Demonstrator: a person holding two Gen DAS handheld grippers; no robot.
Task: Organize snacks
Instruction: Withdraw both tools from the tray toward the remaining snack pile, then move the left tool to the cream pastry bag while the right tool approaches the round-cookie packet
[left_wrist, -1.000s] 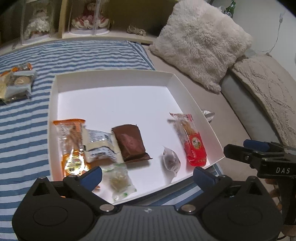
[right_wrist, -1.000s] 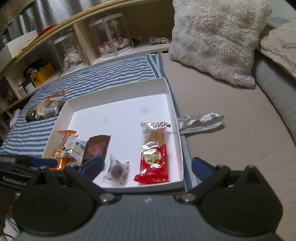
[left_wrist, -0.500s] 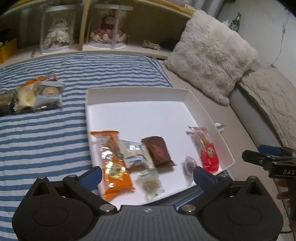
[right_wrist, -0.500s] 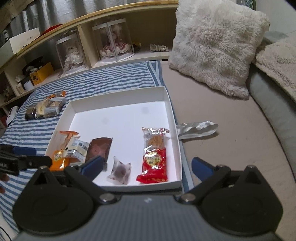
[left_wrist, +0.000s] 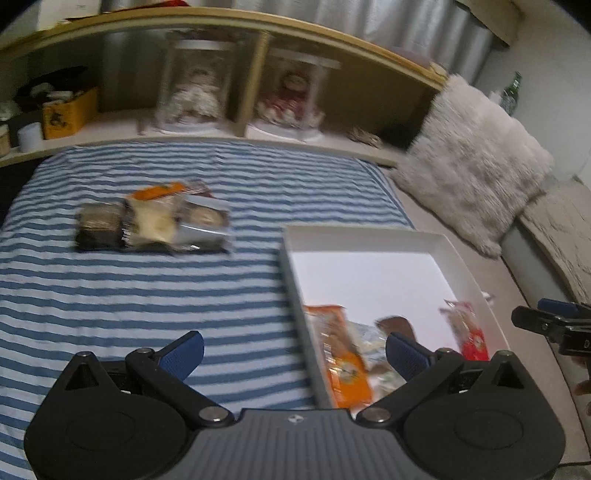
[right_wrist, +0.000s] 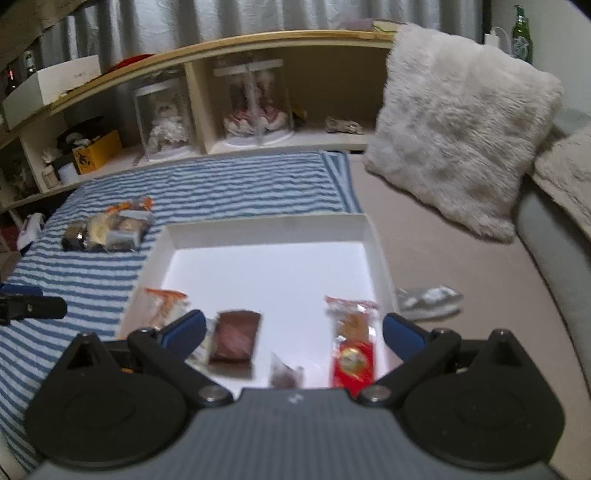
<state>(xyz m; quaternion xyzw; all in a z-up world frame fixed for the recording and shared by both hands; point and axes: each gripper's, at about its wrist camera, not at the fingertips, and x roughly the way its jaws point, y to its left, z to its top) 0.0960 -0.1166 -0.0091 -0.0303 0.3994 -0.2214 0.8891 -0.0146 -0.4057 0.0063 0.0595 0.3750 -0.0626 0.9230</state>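
Note:
A white tray (left_wrist: 369, 236) lies on the bed and holds an orange packet (left_wrist: 341, 354), a brown packet (right_wrist: 236, 339), a red packet (right_wrist: 352, 354) and a small clear one (right_wrist: 284, 373). A pile of loose snacks (left_wrist: 155, 221) lies on the striped blanket, left of the tray; it also shows in the right wrist view (right_wrist: 107, 230). My left gripper (left_wrist: 295, 352) is open and empty, over the blanket by the tray's left wall. My right gripper (right_wrist: 293, 332) is open and empty, above the tray's near edge.
A striped blue blanket (left_wrist: 110, 295) covers the bed's left part. A fluffy pillow (right_wrist: 458, 125) leans at the back right. A silver wrapper (right_wrist: 428, 299) lies right of the tray. A shelf (left_wrist: 221, 122) with doll cases runs along the back.
My left gripper has swung left, from over the tray toward the striped blanket and the loose snack pile. My right gripper has drawn back and tilted up a little. Both stay open.

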